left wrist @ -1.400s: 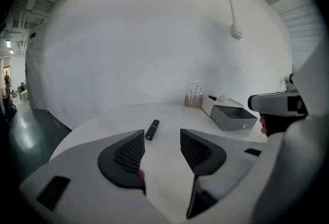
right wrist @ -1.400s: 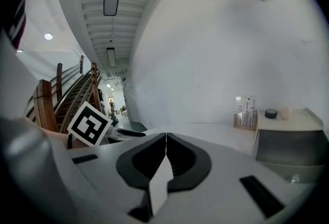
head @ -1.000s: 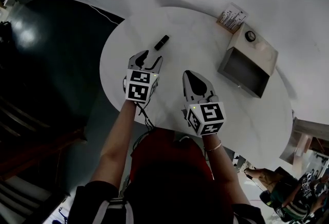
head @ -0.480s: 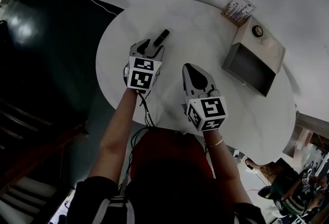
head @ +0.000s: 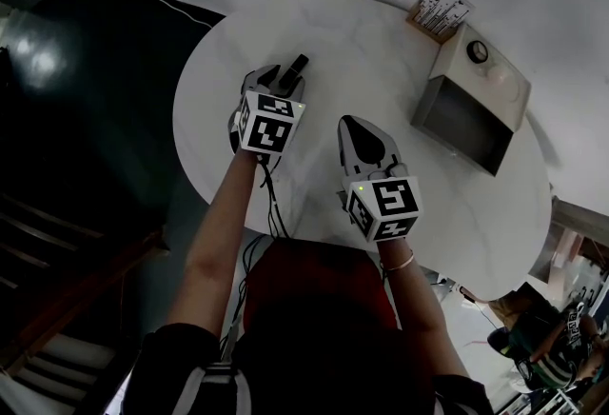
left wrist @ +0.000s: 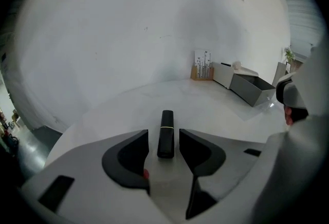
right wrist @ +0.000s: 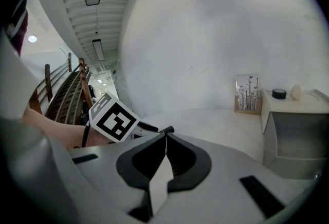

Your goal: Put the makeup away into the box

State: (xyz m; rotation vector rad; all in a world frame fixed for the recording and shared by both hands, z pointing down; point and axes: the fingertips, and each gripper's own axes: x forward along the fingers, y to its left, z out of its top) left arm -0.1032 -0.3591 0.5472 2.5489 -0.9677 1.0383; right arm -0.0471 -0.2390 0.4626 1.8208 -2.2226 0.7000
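Note:
A black lipstick tube point(head: 297, 67) with a thin gold band lies on the round white table point(head: 381, 70). In the left gripper view the tube point(left wrist: 165, 133) points away from me. Its near end sits between the two jaws with a gap on each side. My left gripper point(head: 271, 78) point(left wrist: 164, 147) is open around that end. My right gripper point(head: 349, 125) point(right wrist: 165, 138) hovers over the table's near middle, shut and empty. The grey open box point(head: 461, 126) point(left wrist: 253, 89) point(right wrist: 300, 133) stands at the far right.
A white lid part point(head: 487, 72) atop the box carries a small black round item point(right wrist: 279, 93) and a pale lump point(right wrist: 296, 91). A card holder point(head: 440, 11) point(left wrist: 203, 67) stands behind the box. Dark floor point(head: 86, 118) drops off left of the table.
My left gripper has moved forward across the table until its jaws flank the lipstick's near end. The right gripper has stayed about where it was.

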